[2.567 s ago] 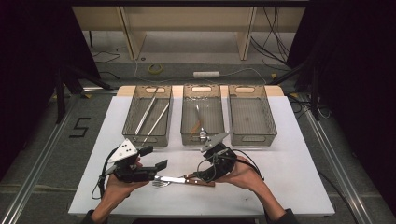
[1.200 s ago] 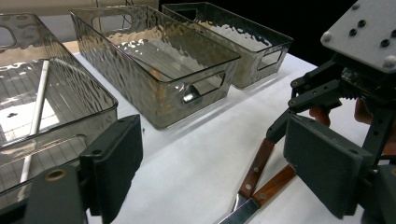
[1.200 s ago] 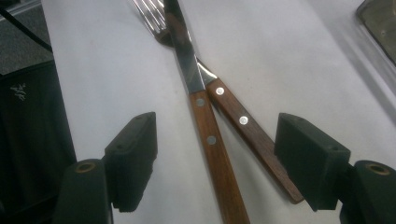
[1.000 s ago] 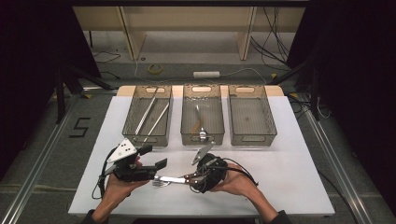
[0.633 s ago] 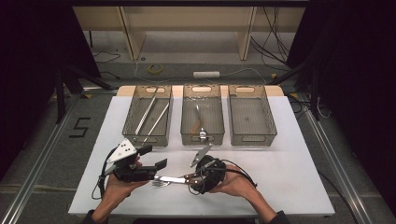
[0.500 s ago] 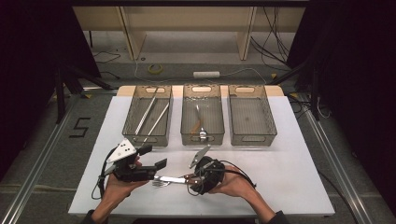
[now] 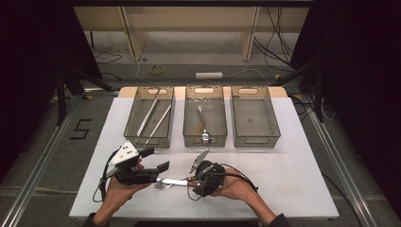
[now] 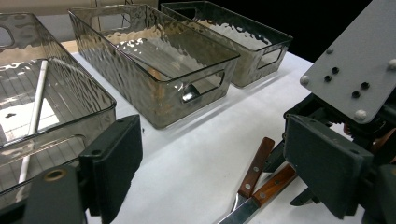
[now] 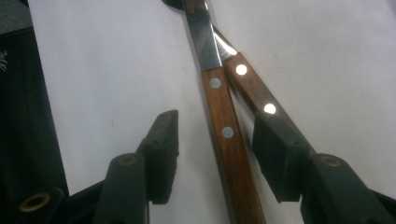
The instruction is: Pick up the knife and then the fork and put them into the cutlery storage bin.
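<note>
Near the front of the white surface (image 7: 293, 179), two wooden-handled utensils (image 9: 224, 135) lie crossed. The right gripper (image 9: 215, 154) straddles one handle, its jaws just closing in, pads not yet pressing. Just left, the left gripper (image 7: 153, 161) hangs open, holding nothing. Farther off stand three clear bins (image 7: 249, 120).

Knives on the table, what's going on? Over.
Right gripper closing, one wooden handle between its fingers, not pinched. Left gripper open. Second knife crossed underneath.

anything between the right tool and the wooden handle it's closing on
Nothing visible: the front wooden handle lies between the right tool jaws, which have just been closing, gaps on both sides. A second handle passes under the right-hand jaw.
</note>
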Tool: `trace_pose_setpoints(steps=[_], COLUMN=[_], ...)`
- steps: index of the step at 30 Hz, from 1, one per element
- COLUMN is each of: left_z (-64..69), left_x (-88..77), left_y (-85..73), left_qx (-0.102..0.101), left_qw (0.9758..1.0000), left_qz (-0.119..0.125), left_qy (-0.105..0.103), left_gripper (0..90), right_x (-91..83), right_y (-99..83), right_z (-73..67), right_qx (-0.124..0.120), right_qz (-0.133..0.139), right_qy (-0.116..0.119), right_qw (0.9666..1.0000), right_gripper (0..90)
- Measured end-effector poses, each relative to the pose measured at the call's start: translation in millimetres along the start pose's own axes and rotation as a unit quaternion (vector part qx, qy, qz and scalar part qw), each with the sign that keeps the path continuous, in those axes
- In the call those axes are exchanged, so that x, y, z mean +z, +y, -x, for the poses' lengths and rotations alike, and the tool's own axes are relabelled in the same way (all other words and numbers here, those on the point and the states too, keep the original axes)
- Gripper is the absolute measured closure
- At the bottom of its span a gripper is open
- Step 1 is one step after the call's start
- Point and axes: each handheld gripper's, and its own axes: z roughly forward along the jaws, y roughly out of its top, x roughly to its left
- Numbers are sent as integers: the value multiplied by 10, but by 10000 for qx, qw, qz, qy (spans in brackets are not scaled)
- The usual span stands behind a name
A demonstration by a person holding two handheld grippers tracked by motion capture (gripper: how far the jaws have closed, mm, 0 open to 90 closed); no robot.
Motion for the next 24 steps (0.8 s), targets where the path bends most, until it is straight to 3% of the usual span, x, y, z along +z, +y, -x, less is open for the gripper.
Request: trace_pose_setpoints(steps=[20,24], left_z=[-2,4], left_x=[-27,-28], left_y=[-17,-15], left_qx=[6,20], left_qw=[10000,10000], left_qz=[11,1], left_qy=[6,-4], left_gripper=[190,191], right_x=[70,75], right_y=[27,28], right_z=[26,0], right_qx=[-66,-211], right_qz=[-106,-130], right_qy=[-84,-197], right_qw=[9999,9995], right_gripper=[649,679])
